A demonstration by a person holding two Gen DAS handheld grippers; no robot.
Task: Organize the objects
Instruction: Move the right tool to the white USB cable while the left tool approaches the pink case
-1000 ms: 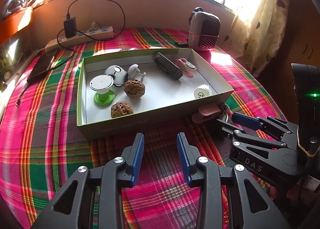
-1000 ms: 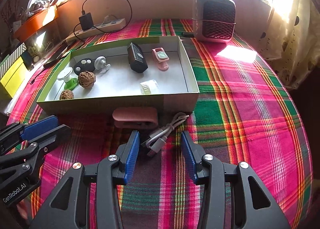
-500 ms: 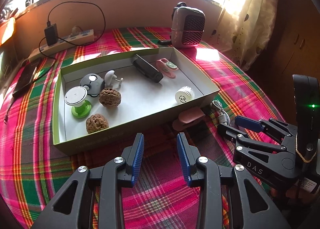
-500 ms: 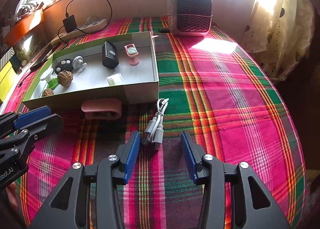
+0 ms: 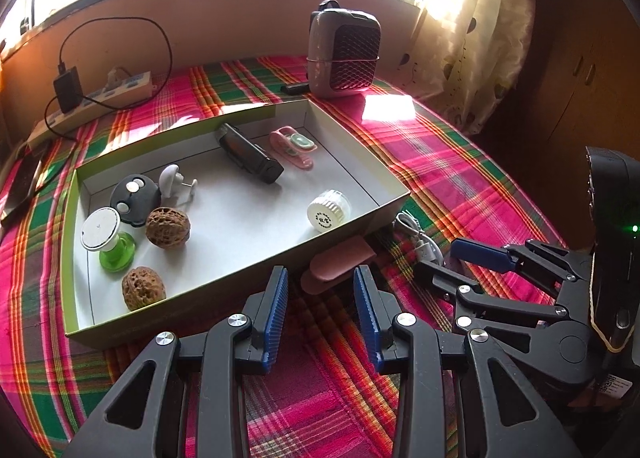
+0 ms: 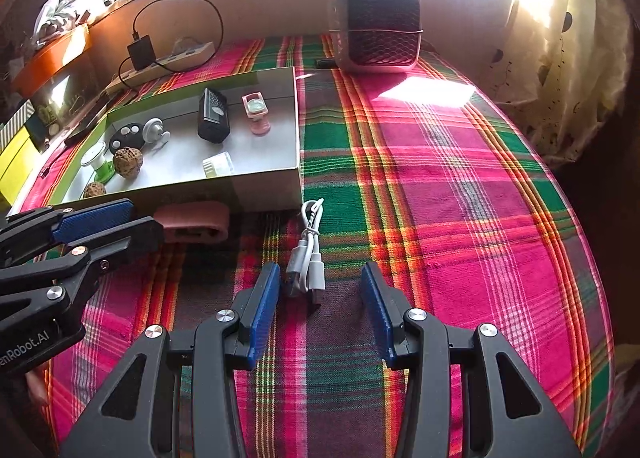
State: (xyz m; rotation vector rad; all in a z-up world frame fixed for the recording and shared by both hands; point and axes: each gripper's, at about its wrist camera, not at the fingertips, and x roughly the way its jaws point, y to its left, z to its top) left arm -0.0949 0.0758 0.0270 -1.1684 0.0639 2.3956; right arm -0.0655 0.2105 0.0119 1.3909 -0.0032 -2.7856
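A shallow green-edged cardboard tray holds two walnuts, a white spool on a green base, a black key fob, a black device, a pink clip and a white cap. A pink case lies on the cloth against the tray's front wall. My left gripper is open just short of that case. A coiled white USB cable lies by the tray's corner. My right gripper stands open with the cable's plug end between its fingertips, untouched.
A plaid cloth covers the table. At the back stand a small grey heater and a power strip with a black charger. A curtain hangs at the right. A phone lies at the left edge.
Both grippers have swung to the right, so the tray sits further left in both views. The pink case now lies right in front of the left fingertips. Both stay open.
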